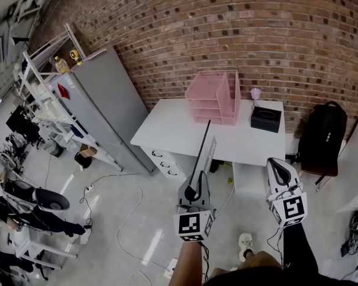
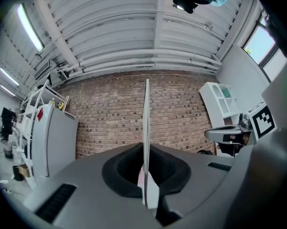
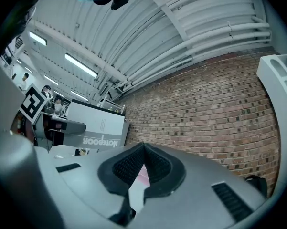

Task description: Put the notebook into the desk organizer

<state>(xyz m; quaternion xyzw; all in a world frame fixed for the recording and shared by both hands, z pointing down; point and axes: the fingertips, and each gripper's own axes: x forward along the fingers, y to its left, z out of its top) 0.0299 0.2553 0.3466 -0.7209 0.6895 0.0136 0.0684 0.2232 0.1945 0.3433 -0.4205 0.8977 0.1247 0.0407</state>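
Left gripper (image 1: pixel 193 189) is clamping the thin grey-white notebook (image 1: pixel 204 152) by its lower edge, jaws shut tight on it. It is holding the notebook upright, likely so it enters edge-first. Notebook is hanging in air, well short of the pink mesh desk organizer (image 1: pixel 215 98) on the white desk (image 1: pixel 167 131). Right gripper (image 1: pixel 278 167) is idling beside it, jaws together, empty.

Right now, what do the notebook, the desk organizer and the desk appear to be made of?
Notebook: matte grey card or paper cover with printed lettering, thin yet stiff enough to stand edge-up.
Desk organizer: pink mesh, probably coated metal wire; its walls look see-through.
Desk: smooth white top, likely laminate or painted board; cannot tell which.
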